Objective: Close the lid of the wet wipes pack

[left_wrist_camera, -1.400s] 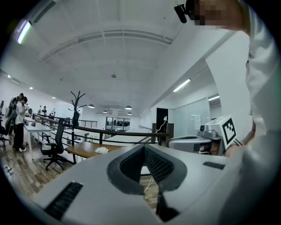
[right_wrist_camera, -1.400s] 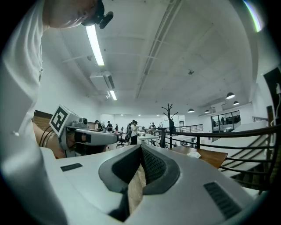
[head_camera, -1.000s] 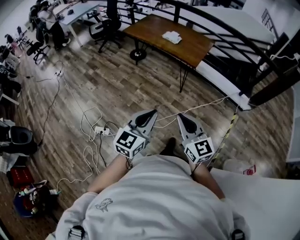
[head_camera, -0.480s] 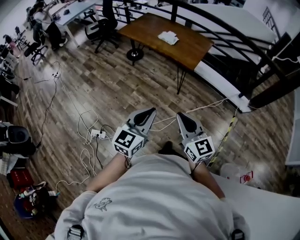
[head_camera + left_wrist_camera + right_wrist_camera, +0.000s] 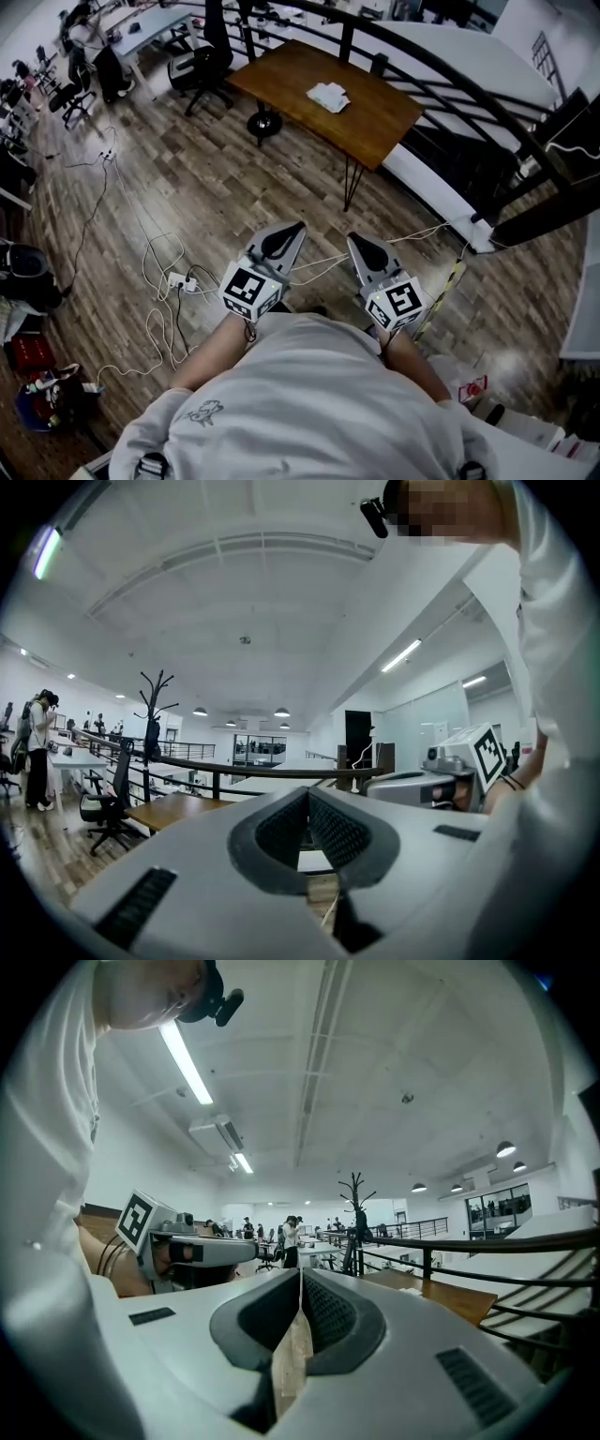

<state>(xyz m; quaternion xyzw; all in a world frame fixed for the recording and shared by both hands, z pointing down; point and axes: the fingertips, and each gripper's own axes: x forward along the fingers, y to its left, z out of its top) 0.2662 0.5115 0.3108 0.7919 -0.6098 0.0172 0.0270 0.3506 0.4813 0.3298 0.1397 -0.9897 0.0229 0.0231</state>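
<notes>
The wet wipes pack (image 5: 328,95) is a small white packet lying on a brown wooden table (image 5: 375,117) far ahead, in the upper middle of the head view. Its lid cannot be made out at this distance. My left gripper (image 5: 298,226) and right gripper (image 5: 352,238) are held level, side by side in front of my body, well short of the table. Each is shut with nothing between its jaws. In the left gripper view the left gripper (image 5: 307,792) points toward the table (image 5: 178,810). The right gripper (image 5: 300,1274) points the same way in the right gripper view.
White cables and a power strip (image 5: 178,279) trail over the wood floor to my left. A black railing (image 5: 422,66) runs behind the table, with an office chair (image 5: 202,66) at its left. A striped tape strip (image 5: 450,277) lies on the floor to my right. A coat stand (image 5: 155,700) rises beyond.
The table and the wipes pack have come nearer and lower in the head view as I move forward. Both grippers keep their places in front of my body and stay shut.
</notes>
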